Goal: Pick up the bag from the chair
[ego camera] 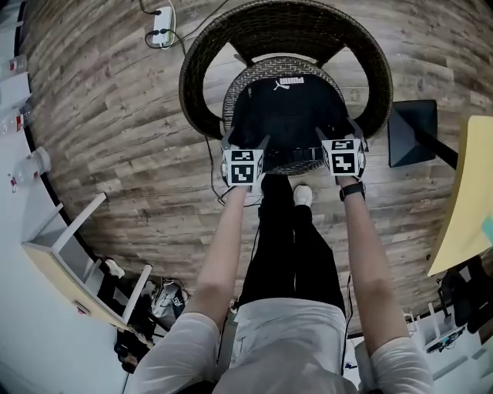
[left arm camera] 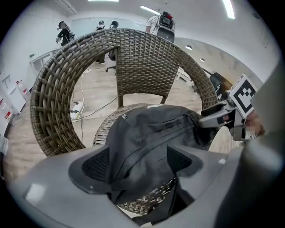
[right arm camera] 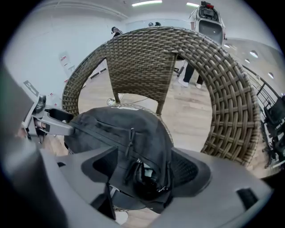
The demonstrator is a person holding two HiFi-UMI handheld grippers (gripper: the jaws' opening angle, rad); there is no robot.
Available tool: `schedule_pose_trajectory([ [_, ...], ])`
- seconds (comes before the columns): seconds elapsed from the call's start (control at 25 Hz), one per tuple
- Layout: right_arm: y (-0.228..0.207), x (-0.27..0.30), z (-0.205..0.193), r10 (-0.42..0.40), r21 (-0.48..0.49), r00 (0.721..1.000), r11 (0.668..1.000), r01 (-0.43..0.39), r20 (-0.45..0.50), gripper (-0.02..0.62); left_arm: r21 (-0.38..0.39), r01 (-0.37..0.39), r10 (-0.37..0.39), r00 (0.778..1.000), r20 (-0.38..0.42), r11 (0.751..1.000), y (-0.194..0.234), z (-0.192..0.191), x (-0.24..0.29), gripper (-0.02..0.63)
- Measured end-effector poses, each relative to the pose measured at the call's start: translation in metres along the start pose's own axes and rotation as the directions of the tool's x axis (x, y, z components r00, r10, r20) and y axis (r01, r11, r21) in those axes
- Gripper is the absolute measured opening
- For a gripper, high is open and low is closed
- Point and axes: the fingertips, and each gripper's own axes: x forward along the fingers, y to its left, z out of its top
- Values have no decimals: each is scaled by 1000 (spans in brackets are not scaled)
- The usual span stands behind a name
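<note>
**Both grippers closing in on the backpack on the wicker chair**

The wooden floor (ego camera: 115, 138) is taking up most of the room, and on it the round wicker chair (ego camera: 285, 23) is standing right in front of the person. The black backpack (ego camera: 289, 115) is lying on the chair's seat, covering nearly all of it, with the curved woven back arching behind it. It is not yet being lifted.

The person is standing at the front of the seat and reaching down with both arms stretched out nearly straight, the left forearm (ego camera: 223, 246) and the right forearm (ego camera: 370, 254) running side by side. A watch (ego camera: 351, 190) is showing on the right wrist. Both tools are pointing steeply downward at the near edge of the backpack, one on each side of it.

The left gripper (ego camera: 246, 142) is holding its jaws spread wide, and its own view is showing the backpack's near left portion sitting between them without being squeezed. The right gripper (ego camera: 339, 132) is likewise gaping, straddling the near right corner where a strap and buckle (right arm camera: 144, 178) are bunching.

To me this is looking like the reach step finishing. The next move is calling for both sets of jaws to clamp onto the fabric, then a level, simultaneous lift so the backpack is not tipping or sliding off the seat.
</note>
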Motion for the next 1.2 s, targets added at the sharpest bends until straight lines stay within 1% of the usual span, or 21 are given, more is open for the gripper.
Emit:
schedule_pose_trajectory([
  [0.16,-3,20,-10,2,18,999,1000,-2,-46,342,13,-4,4,1000,-27,1000,7,-5,18,387],
  [0.28,-4,32,-20,-6,46,996,999,10,-88,342,-25,25,-26,999,-33,999,3,-5,26,376],
  [0.32,-4,34,-22,-12,50,995,999,18,-101,341,-26,16,-17,999,-39,1000,3,-6,27,341],
  [0.36,-4,35,-24,-19,51,993,998,25,-112,337,-21,-1,1,999,-43,1000,5,-7,29,276],
  [0.4,-4,35,-25,-25,50,992,998,31,-122,295,-17,-17,16,999,-46,1000,7,-9,30,229],
  [0.44,-4,35,-25,-31,49,991,998,37,-130,234,-18,-26,25,999,-49,1000,9,-10,31,216],
  [0.6,-4,29,-19,-70,23,985,997,75,-155,135,-32,-27,25,997,-77,999,7,-12,32,151],
  [0.68,-3,24,-17,-86,40,984,995,93,-154,82,-38,-29,26,997,-76,999,4,-9,28,121],
  [0.72,-2,21,-15,-85,55,986,994,94,-147,72,-39,-29,26,997,-72,999,2,-6,25,104],
  [0.8,0,17,-11,-73,76,989,994,84,-128,67,-37,-27,25,998,-61,999,-1,1,19,73],
  [0.92,3,7,-3,-62,72,992,995,70,-107,66,-43,-37,34,998,-52,998,-3,7,12,52],
  [1.2,7,-27,18,-69,60,997,996,71,-45,63,-70,-62,61,998,-11,996,-11,20,-20,43],
])
